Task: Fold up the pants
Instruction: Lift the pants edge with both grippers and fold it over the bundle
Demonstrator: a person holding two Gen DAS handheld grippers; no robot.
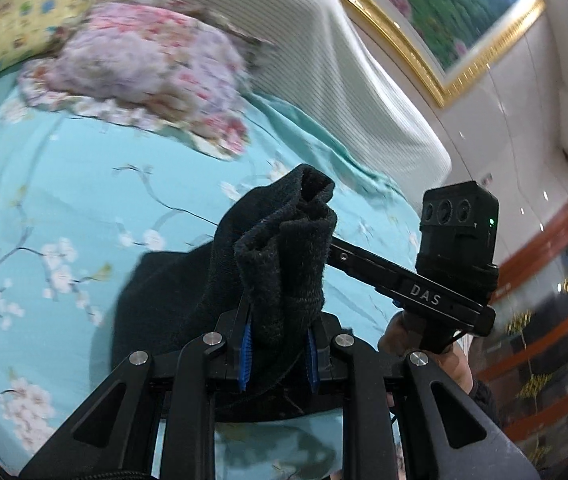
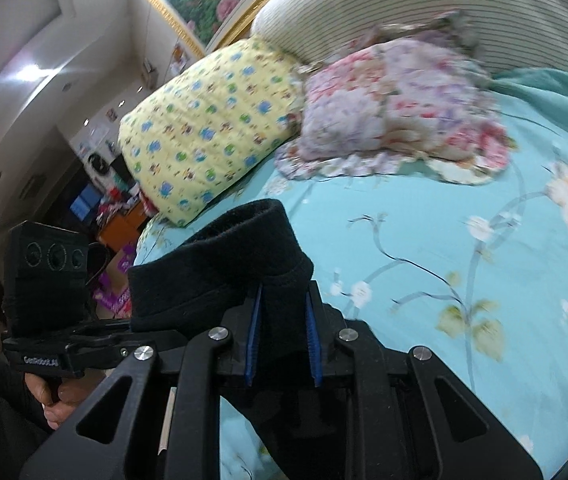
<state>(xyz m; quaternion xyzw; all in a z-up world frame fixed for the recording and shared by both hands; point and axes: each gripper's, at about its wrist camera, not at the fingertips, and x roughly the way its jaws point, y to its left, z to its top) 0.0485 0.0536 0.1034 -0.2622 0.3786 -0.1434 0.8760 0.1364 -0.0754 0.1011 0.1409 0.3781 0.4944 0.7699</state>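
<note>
The black fleece pants [image 1: 284, 256] are lifted above the bed. My left gripper [image 1: 278, 354] is shut on a bunched edge of them, with cloth standing up between its blue pads. The rest of the pants hangs down to the left over the sheet. My right gripper [image 2: 282, 344] is shut on another edge of the pants [image 2: 224, 264], which folds over to the left of its fingers. The right gripper's body [image 1: 435, 292] shows in the left wrist view, close beside the cloth. The left gripper's body [image 2: 52, 320] shows at the left of the right wrist view.
A turquoise floral bed sheet [image 1: 64, 208] lies under both grippers. A pink floral pillow [image 1: 144, 68] and a yellow patterned pillow [image 2: 212, 124] lie near the striped headboard [image 1: 323, 60]. A gold-framed picture [image 1: 463, 12] hangs on the wall. Cluttered furniture [image 2: 116, 208] stands beside the bed.
</note>
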